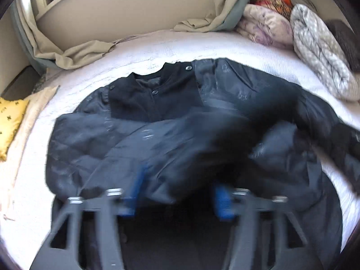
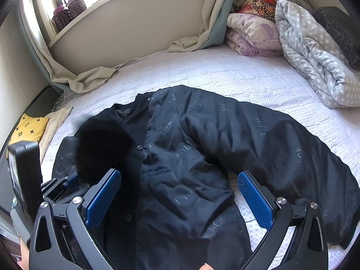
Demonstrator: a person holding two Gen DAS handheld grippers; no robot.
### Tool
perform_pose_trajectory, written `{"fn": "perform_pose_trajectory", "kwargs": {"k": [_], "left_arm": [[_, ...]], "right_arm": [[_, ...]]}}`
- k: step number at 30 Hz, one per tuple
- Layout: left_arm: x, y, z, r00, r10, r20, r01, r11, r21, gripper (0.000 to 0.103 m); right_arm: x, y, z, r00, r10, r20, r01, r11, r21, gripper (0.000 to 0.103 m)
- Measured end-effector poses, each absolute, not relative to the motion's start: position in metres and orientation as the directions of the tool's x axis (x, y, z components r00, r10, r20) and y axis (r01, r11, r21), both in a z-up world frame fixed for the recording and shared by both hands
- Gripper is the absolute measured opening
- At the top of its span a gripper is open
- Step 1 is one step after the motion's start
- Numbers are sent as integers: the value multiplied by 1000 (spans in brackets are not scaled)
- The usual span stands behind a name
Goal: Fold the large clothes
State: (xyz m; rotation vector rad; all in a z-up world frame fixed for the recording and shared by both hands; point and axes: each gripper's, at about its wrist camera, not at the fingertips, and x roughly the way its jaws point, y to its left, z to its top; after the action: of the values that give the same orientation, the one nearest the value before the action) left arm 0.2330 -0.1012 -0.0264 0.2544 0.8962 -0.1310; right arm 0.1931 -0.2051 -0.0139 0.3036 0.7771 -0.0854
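A black jacket (image 2: 191, 157) with faint lettering and a buttoned front lies spread on the white bed cover (image 2: 225, 72), its collar (image 1: 146, 83) towards the far side. One sleeve (image 2: 292, 146) stretches out to the right. A dark, blurred sleeve end (image 2: 101, 153) lies over the jacket's left front. My right gripper (image 2: 178, 174) stands open just above the jacket's lower front, and its blue pads (image 2: 254, 198) touch nothing. My left gripper (image 1: 180, 180) is blurred and open over the jacket's lower half, with its pads (image 1: 222, 202) well apart. It also shows at the left edge of the right wrist view.
Rolled blankets (image 2: 315, 56) and bedding (image 2: 252, 33) are piled at the back right of the bed. A beige curtain (image 2: 90, 76) drapes onto the far edge. A yellow cushion (image 2: 29, 128) lies at the left. Jars (image 2: 67, 13) stand on the window sill. A fingertip (image 2: 207, 266) shows at the bottom.
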Motion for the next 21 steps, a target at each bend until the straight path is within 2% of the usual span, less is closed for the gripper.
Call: {"fn": "perform_pose_trajectory", "kwargs": {"k": [2,4,7,13,16,21], "left_arm": [[218,-95,-21,639,-17,-769,241,954,179,88],[204,-79,-15,627,-29,-778,250,954,166,88],[192,-41,-3,610,-78,-789,216,974,71,88],[199,25,-4,614,-71,-786,68,997,-37,90],[206,42,-9,590,-112,-799,22,992,-122,90],[210,50,-5,580,-150,-801,1,983,-183,90]], "right_arm": [[194,-207,-14,707,42,-706,187,952,244,103],[194,-207,-15,701,46,-712,188,951,246,103],[195,-207,-16,688,53,-724,192,948,252,103],[200,-206,-34,633,135,-763,176,934,311,103],[206,-201,-45,605,159,-780,174,930,325,103],[222,-202,-56,583,251,-772,192,882,432,103]]}}
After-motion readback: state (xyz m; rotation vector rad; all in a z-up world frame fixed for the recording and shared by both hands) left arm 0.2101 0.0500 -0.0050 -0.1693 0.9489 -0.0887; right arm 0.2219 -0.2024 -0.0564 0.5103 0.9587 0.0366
